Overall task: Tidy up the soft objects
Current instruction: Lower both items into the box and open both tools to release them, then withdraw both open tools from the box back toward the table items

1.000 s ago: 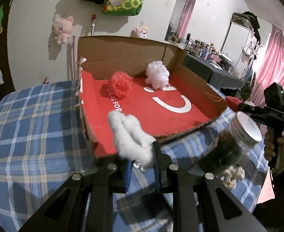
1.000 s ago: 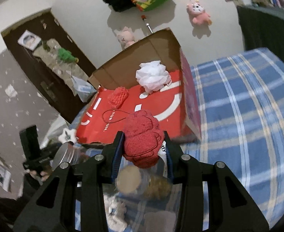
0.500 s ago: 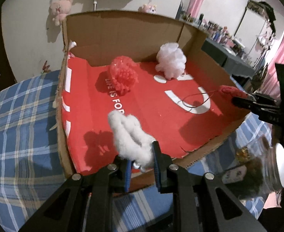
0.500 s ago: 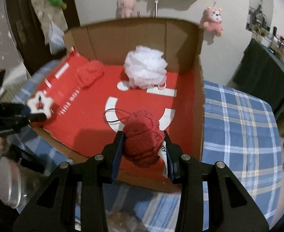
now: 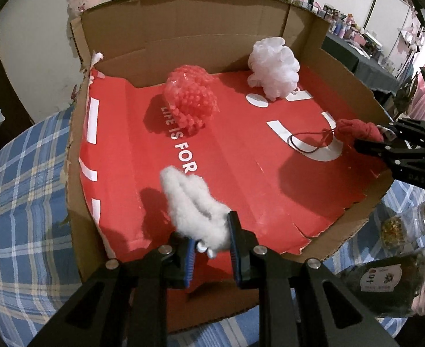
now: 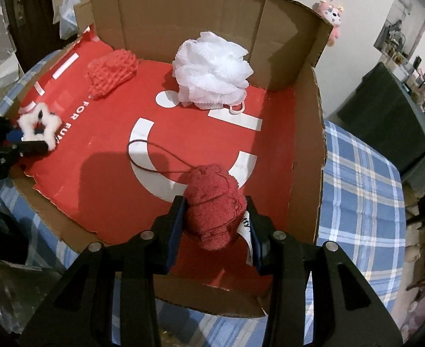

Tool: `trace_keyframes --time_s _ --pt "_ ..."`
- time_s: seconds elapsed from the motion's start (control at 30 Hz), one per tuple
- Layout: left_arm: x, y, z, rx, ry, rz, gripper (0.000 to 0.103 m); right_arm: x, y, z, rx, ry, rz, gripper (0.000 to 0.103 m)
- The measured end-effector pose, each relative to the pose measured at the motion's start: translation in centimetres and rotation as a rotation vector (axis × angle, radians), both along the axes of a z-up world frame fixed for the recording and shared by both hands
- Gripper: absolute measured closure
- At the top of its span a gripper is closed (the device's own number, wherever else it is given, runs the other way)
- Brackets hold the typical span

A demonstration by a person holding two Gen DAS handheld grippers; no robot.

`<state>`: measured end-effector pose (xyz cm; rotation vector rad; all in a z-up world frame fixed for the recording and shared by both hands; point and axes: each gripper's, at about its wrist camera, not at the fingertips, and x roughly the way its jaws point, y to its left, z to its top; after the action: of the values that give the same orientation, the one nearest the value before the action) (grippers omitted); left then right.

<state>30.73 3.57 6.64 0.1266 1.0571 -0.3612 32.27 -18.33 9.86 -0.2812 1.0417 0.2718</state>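
An open cardboard box [image 5: 183, 14] [image 6: 183, 5] with a red floor lies on the plaid-covered table. Inside it, at the back, sit a red mesh pouf [image 5: 192, 95] [image 6: 111, 72] and a white bath pouf [image 5: 273, 66] [image 6: 212, 69]. My left gripper [image 5: 211, 231] [image 6: 24, 144] is shut on a white fluffy soft toy [image 5: 195, 211] [image 6: 40, 124], held over the box's near left part. My right gripper [image 6: 215, 211] [image 5: 386, 141] is shut on a dark red soft toy [image 6: 212, 208] [image 5: 357, 130] with a thin cord loop [image 6: 151, 159], held over the box's right front part.
A blue plaid cloth [image 5: 24, 188] [image 6: 357, 188] covers the table around the box. Glass jars [image 5: 386, 280] stand just outside the box's front right corner. A pink plush [image 6: 331, 17] hangs on the wall behind. A dark cluttered table [image 6: 386, 121] stands to the right.
Both grippers have come forward from outside the box to over its red floor and tilted downward. Each still holds its soft toy. The right wrist has rolled level.
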Motion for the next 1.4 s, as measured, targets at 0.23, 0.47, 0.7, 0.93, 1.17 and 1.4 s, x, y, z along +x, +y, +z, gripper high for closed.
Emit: trace_keyframes --time_s 0.23,0.47,0.7,0.93,1.17,1.4 --pt "0.2 -0.2 -0.2 0.004 0.002 -0.001 0.071 -0.1 0.8 -0.6 -0.066 -0.010 0.030 0.058" --pt "-0.1 -0.5 0.3 -0.006 -0.010 -0.007 0.055 -0.6 1.3 0.0 -0.073 -0.034 0.049 0.050" --pt "-1.3 -0.6 2.0 -0.033 -0.051 0.001 0.033 -1.9 1.3 1.9 -0.031 -0.066 0.054 0.049" --pt "-3.8 -0.5 4.7 -0.068 -0.114 0.017 0.027 -5.0 1.0 5.1 0.045 -0.132 0.052 0.046" --pt "-9.1 -0.4 8.3 -0.125 -0.226 0.025 0.018 -10.6 0.2 9.9 0.159 -0.256 0.049 0.036" --pt "-16.4 -1.1 11.8 -0.157 -0.409 0.033 0.004 -17.5 0.1 13.7 0.233 -0.399 0.053 0.023"
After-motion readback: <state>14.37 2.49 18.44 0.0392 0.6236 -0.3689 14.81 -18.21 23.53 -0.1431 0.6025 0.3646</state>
